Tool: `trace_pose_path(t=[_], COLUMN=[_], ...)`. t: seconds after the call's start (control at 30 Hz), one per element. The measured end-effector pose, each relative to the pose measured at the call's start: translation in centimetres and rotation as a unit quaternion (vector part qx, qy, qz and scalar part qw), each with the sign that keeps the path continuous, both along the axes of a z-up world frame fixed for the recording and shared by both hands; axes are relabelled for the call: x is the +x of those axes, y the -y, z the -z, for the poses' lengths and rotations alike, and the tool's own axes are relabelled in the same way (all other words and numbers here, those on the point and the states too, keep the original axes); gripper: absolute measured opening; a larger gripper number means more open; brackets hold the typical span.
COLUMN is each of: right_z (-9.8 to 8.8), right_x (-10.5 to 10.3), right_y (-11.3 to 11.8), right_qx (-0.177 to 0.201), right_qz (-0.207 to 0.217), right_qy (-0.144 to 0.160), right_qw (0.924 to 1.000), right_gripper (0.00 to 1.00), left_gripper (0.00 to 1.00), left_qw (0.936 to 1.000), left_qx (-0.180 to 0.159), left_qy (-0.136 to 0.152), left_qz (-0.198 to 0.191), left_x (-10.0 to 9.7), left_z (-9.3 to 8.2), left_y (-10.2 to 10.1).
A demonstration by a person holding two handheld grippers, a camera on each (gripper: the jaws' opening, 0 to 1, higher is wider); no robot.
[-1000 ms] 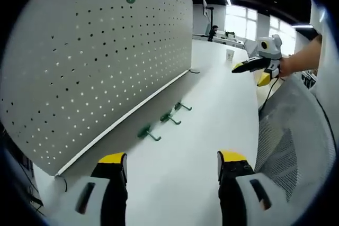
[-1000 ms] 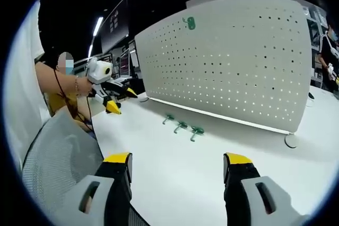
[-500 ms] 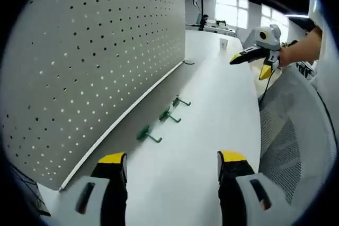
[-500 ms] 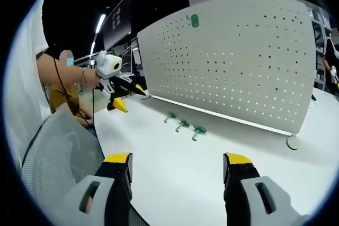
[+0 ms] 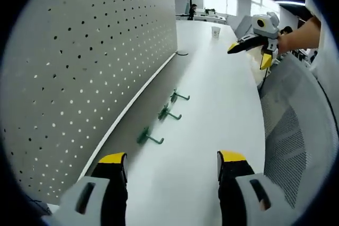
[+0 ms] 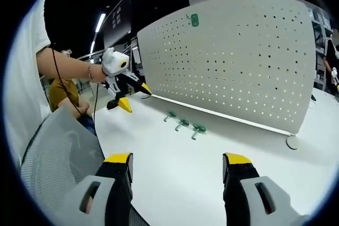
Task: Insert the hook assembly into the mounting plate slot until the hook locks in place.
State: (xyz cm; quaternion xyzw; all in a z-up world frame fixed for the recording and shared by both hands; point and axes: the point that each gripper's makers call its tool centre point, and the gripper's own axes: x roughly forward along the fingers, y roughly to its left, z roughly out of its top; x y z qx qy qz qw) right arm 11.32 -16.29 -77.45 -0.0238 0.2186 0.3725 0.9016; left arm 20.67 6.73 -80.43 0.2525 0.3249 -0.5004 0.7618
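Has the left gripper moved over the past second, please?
Yes. In the right gripper view, the left gripper has moved towards the pegboard and the green hooks on the table, jaws open.

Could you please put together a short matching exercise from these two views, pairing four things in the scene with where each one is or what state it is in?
Things:
1. mounted hook
2. three loose hooks
3. left gripper
4. paper cup

Places or states:
A. lying in a row on the white table, near the foot of the pegboard
B. far down the table, standing upright
C. jaws apart, holding nothing
D. hanging high up on the pegboard

Pairs: 1-D, 2-A, 3-C, 4-B
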Motion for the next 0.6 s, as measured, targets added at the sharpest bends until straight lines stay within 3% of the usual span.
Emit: trace_pose_path(t=[0.6], right_z=[-0.2], right_x=[-0.1], right_y=[-0.5], right_qx=[-0.013], right_qz=[-0.017], right_qy=[0.002], right_qw=[0.9998], right_gripper=[0.66], left_gripper=[0.71], left_qw=[0.9988], left_qx=[0.03], left_qy=[-0.01], left_qz=[0.037], left_x=[1.6], left_z=[1.0], left_y=[1.3])
